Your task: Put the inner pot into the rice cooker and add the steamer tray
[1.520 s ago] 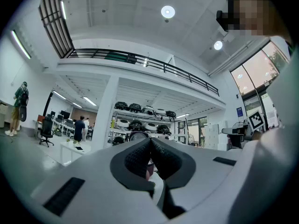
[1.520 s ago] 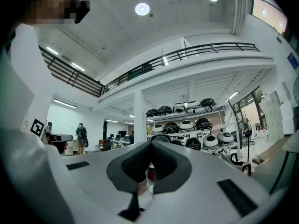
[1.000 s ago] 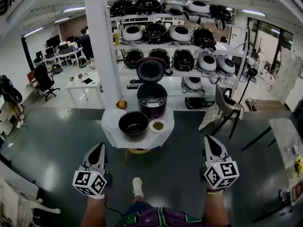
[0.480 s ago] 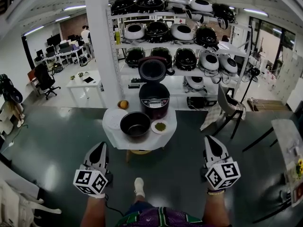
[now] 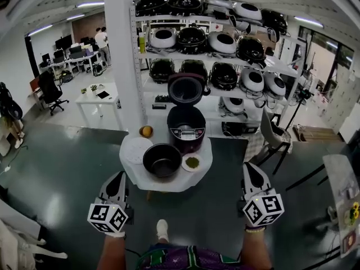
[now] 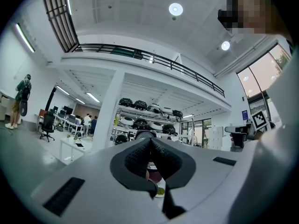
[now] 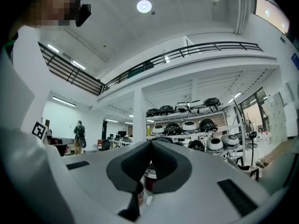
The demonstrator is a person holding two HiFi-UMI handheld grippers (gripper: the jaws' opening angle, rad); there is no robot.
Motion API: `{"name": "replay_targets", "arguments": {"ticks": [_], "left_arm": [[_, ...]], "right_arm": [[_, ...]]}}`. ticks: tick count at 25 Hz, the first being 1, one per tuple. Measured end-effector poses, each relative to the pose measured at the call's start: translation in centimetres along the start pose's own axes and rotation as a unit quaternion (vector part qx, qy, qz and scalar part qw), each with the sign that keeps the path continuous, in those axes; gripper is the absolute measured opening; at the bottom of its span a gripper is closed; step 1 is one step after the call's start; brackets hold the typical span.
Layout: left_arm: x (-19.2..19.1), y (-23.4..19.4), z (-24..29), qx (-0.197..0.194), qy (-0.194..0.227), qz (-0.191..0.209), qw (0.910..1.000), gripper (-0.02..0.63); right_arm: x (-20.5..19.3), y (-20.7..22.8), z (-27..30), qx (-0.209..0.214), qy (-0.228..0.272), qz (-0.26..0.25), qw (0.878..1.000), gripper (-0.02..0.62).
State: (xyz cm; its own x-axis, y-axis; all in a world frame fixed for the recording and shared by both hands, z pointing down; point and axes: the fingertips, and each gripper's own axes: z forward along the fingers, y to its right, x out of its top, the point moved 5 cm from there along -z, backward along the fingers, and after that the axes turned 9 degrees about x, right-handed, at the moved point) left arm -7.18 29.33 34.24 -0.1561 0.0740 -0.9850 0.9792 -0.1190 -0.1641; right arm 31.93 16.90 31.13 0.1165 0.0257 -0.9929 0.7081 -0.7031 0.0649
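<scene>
**In front of the worktop: both grippers shut, pot outside the cooker**

Nearest me, the left hand-held gripper (image 5: 118, 176) and right hand-held gripper (image 5: 249, 166) point level above the dark floor (image 5: 50, 167), each with its jaws pressed together on nothing. Ahead, on the round white worktop (image 5: 169, 184), the black inner pot (image 5: 162, 160) sits between a round white tray (image 5: 135, 149) and a small dish (image 5: 192, 162) of something green. Behind it stands the rice cooker (image 5: 187, 129), lid (image 5: 187, 89) raised. Farther back, shelves (image 5: 225, 58) hold more cookers.

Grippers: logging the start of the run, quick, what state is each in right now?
Left grey two-jaw gripper: closed, empty.
Right grey two-jaw gripper: closed, empty.
</scene>
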Motion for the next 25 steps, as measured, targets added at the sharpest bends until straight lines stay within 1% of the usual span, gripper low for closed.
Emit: {"name": "replay_targets", "arguments": {"ticks": [3, 6, 10, 16, 19, 23, 25], "left_arm": [[0.1, -1.9, 3.7, -0.003, -0.001, -0.014, 0.9999, 0.021], [0.0, -4.0, 7.5, -0.013, -0.011, -0.035, 0.9992, 0.021], [-0.4, -6.5, 12.0, -0.012, -0.029, -0.03, 0.9991, 0.021], [-1.5, -9.8, 18.9, -0.027, -0.052, -0.027, 0.9979, 0.021], [-1.7, -10.9, 22.4, -0.041, -0.059, -0.029, 0.997, 0.021], [-2.2, -11.9, 26.8, -0.077, -0.065, -0.027, 0.9945, 0.021], [-2.5, -12.2, 28.5, -0.091, -0.067, -0.025, 0.9932, 0.023]], "right_arm": [[0.7, 0.4, 4.0, 0.005, 0.007, -0.001, 1.0, 0.006], [0.9, 0.4, 8.2, 0.01, 0.0, -0.009, 1.0, 0.006], [0.4, 0.8, 13.2, 0.012, -0.013, -0.003, 1.0, 0.006], [-0.8, 1.7, 19.9, 0.007, -0.02, 0.0, 1.0, 0.006], [-1.0, 2.3, 22.9, -0.003, -0.025, 0.005, 1.0, 0.006], [-2.1, 2.8, 26.6, -0.015, -0.024, 0.019, 0.999, 0.006], [-2.6, 2.8, 28.1, -0.014, -0.023, 0.017, 0.999, 0.006]]}}
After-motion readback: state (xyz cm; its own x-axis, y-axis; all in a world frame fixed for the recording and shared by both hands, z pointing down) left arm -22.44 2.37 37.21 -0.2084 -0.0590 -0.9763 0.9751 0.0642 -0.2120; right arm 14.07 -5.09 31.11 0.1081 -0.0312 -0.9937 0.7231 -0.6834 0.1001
